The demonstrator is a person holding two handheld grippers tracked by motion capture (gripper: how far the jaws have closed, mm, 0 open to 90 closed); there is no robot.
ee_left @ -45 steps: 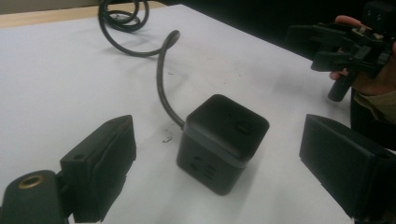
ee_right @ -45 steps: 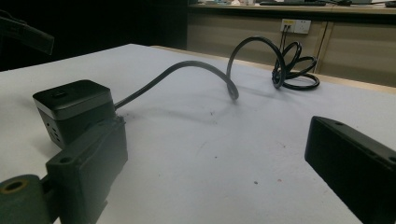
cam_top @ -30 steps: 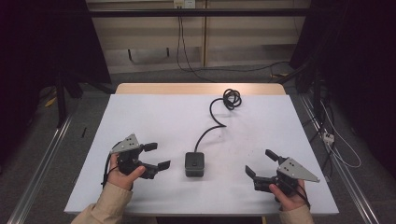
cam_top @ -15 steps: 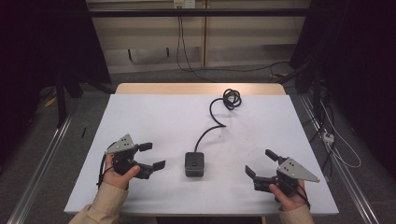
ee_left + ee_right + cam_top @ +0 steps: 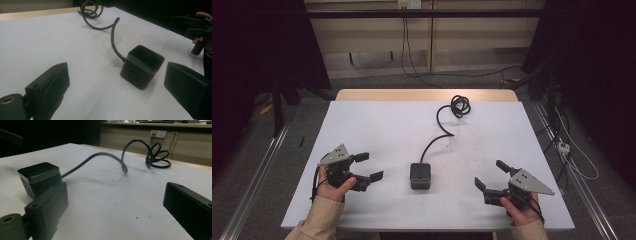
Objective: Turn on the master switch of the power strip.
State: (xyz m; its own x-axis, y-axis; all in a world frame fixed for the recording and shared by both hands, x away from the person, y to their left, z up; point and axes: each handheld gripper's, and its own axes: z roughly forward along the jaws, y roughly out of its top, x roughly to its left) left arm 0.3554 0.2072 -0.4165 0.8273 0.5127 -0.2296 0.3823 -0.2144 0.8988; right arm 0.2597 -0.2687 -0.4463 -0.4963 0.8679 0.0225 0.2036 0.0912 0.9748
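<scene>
Room lies on every side of the black cube adapter in the high view: it sits at lower centre of the frame on the white surface, apart from both of my grippers. My left gripper hovers at lower left, jaws spread and holding nothing, with a bare strip of surface between it and the cube. My right gripper is at lower right, jaws likewise parted and empty, a little farther from the cube and close to the surface's near edge. The black cable runs from the cube's far side up the frame to a coil near the far edge, where a wooden strip shows. The whole left half of the surface is bare.

In my left gripper view, the cube stands right of centre, between my two jaws but nearer the right one, touching neither. Its cable climbs to the coil at top centre. Bare white surface spreads over the left and middle of the frame. My right gripper is at upper right, past the cube.

In my right gripper view, the cube sits at middle left, just behind my left jaw; I cannot tell whether they touch. The cable arches across the middle to the coil at upper right, near the far edge. Between my jaws the surface is clear.
</scene>
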